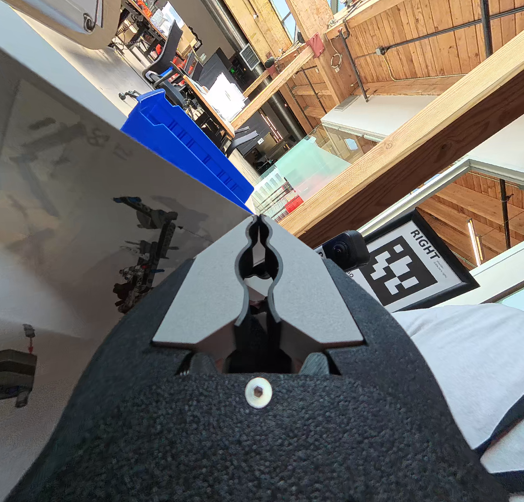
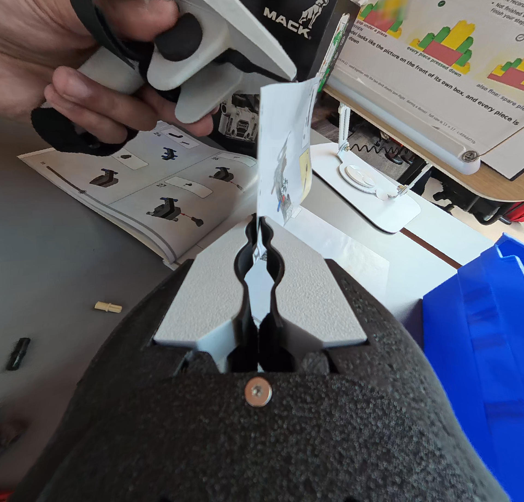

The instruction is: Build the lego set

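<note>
Glossy white paper, a single page (image 2: 283, 154) of the instruction booklet (image 2: 147, 185), stands on edge between the fingers of the right gripper (image 2: 259, 223). The black pads are closed on its lower corner and the sheet rises upright from the tips, curling a little at its top. The booklet lies open on the grey tabletop (image 2: 56, 275) near its far edge, its left-hand page flat.

The left gripper (image 2: 290, 76) comes in from the upper left of the right wrist view, tilted downward, its pale fingers reaching the top of the lifted page. A hand (image 2: 71, 71) is wrapped round its handle, thumb above, fingers curled through the black straps. In its own view the left gripper (image 1: 259, 219) has its jaws drawn together at the tips, right at the corner of the page (image 1: 113, 205); the sheet seems to be nipped there, though the contact itself is too fine to be sure of.

A dark printed box (image 2: 312, 20) stands behind the booklet. A blue bin (image 2: 482, 332) sits at the tabletop's right side. A beige peg (image 2: 108, 307) and a black pin (image 2: 18, 353) lie loose near the left edge. A white stand (image 2: 368, 193) rests beyond the page.
</note>
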`<action>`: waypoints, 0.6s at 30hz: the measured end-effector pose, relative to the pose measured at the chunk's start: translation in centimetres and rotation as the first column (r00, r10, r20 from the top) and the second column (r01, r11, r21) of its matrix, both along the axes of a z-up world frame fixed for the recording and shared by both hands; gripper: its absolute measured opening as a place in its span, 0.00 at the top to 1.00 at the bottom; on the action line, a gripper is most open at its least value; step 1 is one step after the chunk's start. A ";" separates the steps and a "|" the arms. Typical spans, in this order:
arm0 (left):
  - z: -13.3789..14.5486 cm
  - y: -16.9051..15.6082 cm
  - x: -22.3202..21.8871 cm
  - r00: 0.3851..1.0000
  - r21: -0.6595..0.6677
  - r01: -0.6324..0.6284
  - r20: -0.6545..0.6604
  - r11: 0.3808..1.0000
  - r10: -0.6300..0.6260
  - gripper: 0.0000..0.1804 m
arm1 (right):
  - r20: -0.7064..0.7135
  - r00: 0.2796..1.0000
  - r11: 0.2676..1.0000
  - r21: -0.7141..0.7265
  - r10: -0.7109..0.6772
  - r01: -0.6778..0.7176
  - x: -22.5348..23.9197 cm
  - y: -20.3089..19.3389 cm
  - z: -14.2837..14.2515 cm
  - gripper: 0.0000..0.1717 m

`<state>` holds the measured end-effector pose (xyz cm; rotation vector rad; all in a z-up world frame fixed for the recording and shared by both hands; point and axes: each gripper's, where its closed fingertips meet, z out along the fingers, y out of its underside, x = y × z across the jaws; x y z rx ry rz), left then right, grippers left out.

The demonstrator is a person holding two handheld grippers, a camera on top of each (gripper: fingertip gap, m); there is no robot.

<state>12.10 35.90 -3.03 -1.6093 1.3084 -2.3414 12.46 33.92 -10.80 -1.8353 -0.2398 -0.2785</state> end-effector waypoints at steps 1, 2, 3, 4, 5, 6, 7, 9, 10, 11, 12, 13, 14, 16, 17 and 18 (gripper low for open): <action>0.1 -0.1 0.0 1.000 -0.005 0.007 0.003 1.000 -0.007 1.00 | -0.016 1.000 1.000 0.000 0.013 -0.013 -0.2 0.0 0.0 0.99; 0.1 -0.1 0.1 1.000 -0.008 0.009 0.007 1.000 -0.009 1.00 | -0.036 0.999 1.000 0.002 0.025 -0.025 -0.4 0.0 0.1 0.97; 0.2 -0.1 0.1 1.000 -0.010 0.010 0.011 1.000 -0.010 1.00 | -0.060 0.997 0.999 0.008 0.044 -0.044 -0.6 0.0 0.2 0.95; 0.0 -0.2 0.2 1.000 -0.003 0.013 0.006 1.000 -0.013 1.00 | -0.086 0.994 0.998 0.010 0.069 -0.068 -0.9 -0.1 0.3 0.93; -0.3 -0.3 0.3 1.000 0.015 0.014 -0.006 1.000 -0.014 1.00 | -0.109 0.991 0.997 0.006 0.081 -0.080 -1.0 -0.1 0.2 0.90; -0.5 -0.3 0.3 1.000 0.030 0.013 -0.013 0.999 -0.012 1.00 | -0.128 0.988 0.996 0.004 0.089 -0.090 -1.1 -0.2 0.3 0.88; -0.6 -0.3 0.4 1.000 0.035 0.012 -0.013 0.999 -0.012 1.00 | -0.142 0.985 0.995 0.014 0.098 -0.097 -1.1 -0.3 0.5 0.89; -1.0 -0.4 0.5 1.000 0.055 0.011 -0.029 0.998 -0.009 1.00 | -0.159 0.982 0.994 0.048 0.101 -0.094 -0.9 -0.4 1.2 0.90; -1.3 -0.4 0.5 0.999 0.068 0.009 -0.037 0.998 -0.007 1.00 | -0.161 0.982 0.994 0.055 0.098 -0.091 -0.8 -0.4 1.3 0.90; -1.5 -0.4 0.6 0.999 0.077 0.009 -0.041 0.997 -0.006 1.00 | -0.159 0.983 0.995 0.054 0.094 -0.087 -0.7 -0.4 1.3 0.90; -1.8 -0.4 0.6 0.999 0.090 0.006 -0.050 0.996 -0.001 1.00 | -0.153 0.985 0.996 0.046 0.086 -0.079 -0.5 -0.4 1.2 0.90; -2.3 -0.3 0.8 0.998 0.115 -0.002 -0.067 0.993 0.010 1.00 | -0.138 0.989 0.998 0.034 0.057 -0.053 0.0 -0.4 1.0 0.90; -3.2 -0.1 0.9 0.995 0.158 -0.015 -0.100 0.987 0.031 1.00 | -0.114 0.993 1.000 0.017 0.013 -0.011 0.8 -0.4 0.7 0.90; -5.8 0.6 1.3 0.977 0.303 -0.032 -0.192 0.952 0.093 1.00 | -0.095 0.983 0.987 -0.049 -0.154 0.150 4.1 -1.0 -0.5 0.90; -7.3 0.6 1.4 0.966 0.400 -0.010 -0.234 0.916 0.113 1.00 | -0.124 0.973 0.977 -0.114 -0.197 0.183 5.1 -1.4 -1.7 0.86; -8.6 0.3 1.4 0.959 0.498 0.031 -0.258 0.867 0.114 0.94 | -0.173 0.964 0.971 -0.166 -0.201 0.173 5.5 -1.6 -2.6 0.85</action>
